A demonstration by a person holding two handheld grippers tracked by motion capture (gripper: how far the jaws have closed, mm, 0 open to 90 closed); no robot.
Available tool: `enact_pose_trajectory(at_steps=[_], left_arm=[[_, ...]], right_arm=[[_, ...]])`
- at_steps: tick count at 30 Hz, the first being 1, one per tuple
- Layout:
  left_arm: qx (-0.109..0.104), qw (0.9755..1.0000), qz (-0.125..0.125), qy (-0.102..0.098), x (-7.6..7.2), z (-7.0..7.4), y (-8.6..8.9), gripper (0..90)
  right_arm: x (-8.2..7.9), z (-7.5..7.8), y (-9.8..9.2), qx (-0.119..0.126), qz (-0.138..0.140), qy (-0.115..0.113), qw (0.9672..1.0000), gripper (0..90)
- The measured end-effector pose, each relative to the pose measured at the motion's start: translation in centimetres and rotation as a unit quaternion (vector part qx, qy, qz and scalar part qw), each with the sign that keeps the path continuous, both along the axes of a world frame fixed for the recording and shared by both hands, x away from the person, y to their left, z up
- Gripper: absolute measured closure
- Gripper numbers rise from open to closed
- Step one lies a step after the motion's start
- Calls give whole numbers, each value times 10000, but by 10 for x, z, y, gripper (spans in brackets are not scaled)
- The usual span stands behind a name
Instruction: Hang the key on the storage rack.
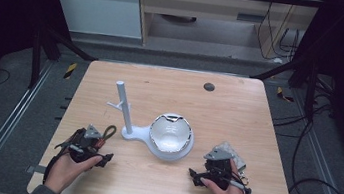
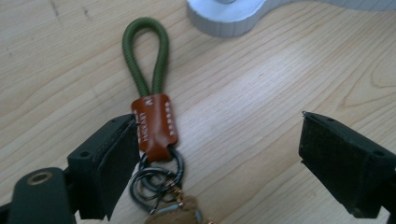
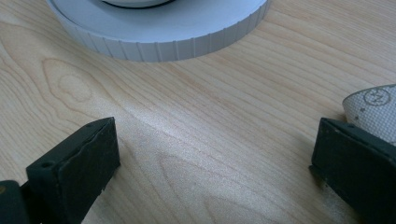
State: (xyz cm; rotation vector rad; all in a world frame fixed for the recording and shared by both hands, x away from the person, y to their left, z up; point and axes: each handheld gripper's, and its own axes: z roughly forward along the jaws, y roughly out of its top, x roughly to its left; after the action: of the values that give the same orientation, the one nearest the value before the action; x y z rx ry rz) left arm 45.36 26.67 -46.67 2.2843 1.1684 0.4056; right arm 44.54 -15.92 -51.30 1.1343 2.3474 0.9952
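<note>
1. As seen from the high view, one white stand (image 1: 129, 121) with an upright post and side peg sits mid-worktop (image 1: 238, 111), its round base carrying one white bowl (image 1: 170, 132). The left hand-held gripper (image 1: 97, 153) lies beside one keychain (image 1: 104, 136); the right hand-held gripper (image 1: 197, 176) rests near one grey patterned item (image 1: 228, 150).
2. Left gripper view: the keychain (image 2: 152, 116), with green cord loop, brown leather tab and metal rings, lies flat on the worktop between the jaws, against the left pad. The jaws stand apart, unclamped. Judgement: pickup is in hand; next, centre on the tab and close, likely to hang the loop on the peg.
3. Right gripper view: jaws apart, nothing between them; the stand's base (image 3: 159, 32) lies ahead.
</note>
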Motion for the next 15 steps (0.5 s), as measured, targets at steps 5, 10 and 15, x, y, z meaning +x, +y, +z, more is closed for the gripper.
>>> enact_pose_trajectory(at_steps=[5, 10, 15], left_arm=[[153, 9996, 140, 212, 9, 4, 9, 144], [145, 9987, 275, 397, 19, 10, 14, 193], [236, 9979, 237, 557, 25, 13, 14, 277]], right_arm=[[0, 0, 0, -6, 13, -5, 10000, 9], [-1, 0, -1, -7, 19, -7, 10000, 9], [-1, 0, -1, -6, 15, -7, 10000, 9]])
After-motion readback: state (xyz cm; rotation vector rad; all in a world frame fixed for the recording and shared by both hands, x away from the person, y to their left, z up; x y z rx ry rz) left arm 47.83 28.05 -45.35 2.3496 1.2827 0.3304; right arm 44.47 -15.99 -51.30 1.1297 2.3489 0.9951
